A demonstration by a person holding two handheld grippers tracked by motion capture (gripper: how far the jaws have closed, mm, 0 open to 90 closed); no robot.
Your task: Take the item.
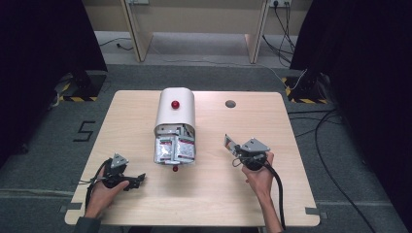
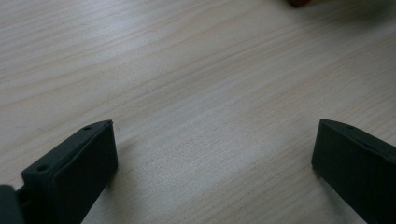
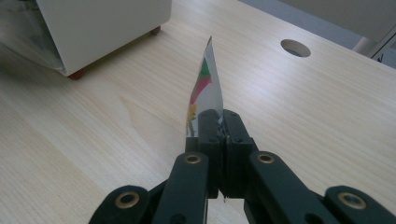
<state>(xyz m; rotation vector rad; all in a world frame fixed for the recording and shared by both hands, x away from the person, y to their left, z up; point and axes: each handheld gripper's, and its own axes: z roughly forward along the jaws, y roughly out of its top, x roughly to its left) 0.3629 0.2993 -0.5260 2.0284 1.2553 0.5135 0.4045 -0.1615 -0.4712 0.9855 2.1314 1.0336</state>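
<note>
Right gripper (image 3: 215, 122) pinched sachet (image 3: 205, 86) edge-on, clear of dispenser (image 1: 175, 112) at ten o'clock | my left gripper (image 2: 212, 149) idle, wide open, empty.

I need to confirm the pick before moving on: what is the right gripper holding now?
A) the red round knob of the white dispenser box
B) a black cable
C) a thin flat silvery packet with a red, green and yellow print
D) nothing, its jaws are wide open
C: in the right gripper view the right gripper has its black jaws shut on the thin silvery printed packet, which stands edge-on above the pale wooden table.
</note>
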